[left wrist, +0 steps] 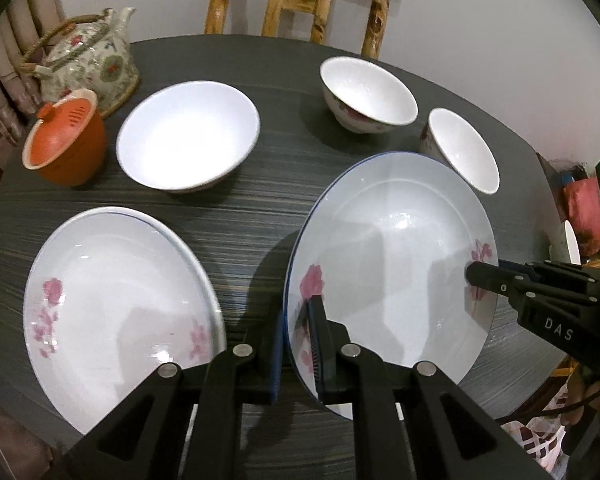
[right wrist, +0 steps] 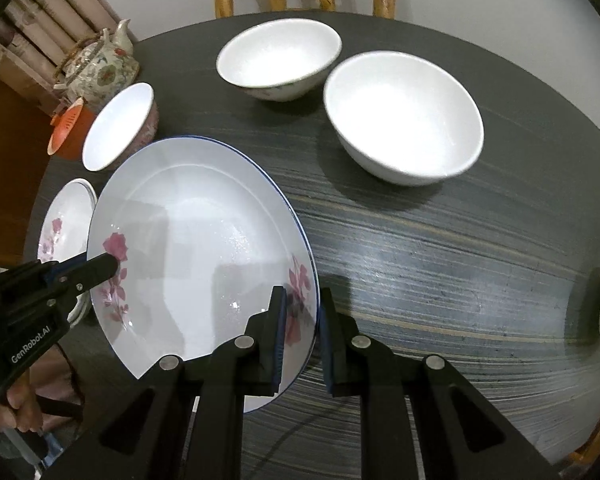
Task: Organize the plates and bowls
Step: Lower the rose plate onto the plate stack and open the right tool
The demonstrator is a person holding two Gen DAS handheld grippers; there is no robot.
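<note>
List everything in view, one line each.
held plate: 1, white with pink flowers, gripped at opposite rims
second plate: 1, same pattern, on table, left
bowls: 3, white, far side
teapot: 1, floral, far left
orange lidded pot: 1, beside teapot
table: 1, dark grey
chair: 1, wooden, behind table
left gripper: shut on plate rim
right gripper: shut on opposite rim

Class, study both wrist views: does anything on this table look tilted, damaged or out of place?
Only the flowered plate: it hangs tilted above the table, pinched at opposite rims by the left gripper and right gripper. No chips or spills show.
</note>
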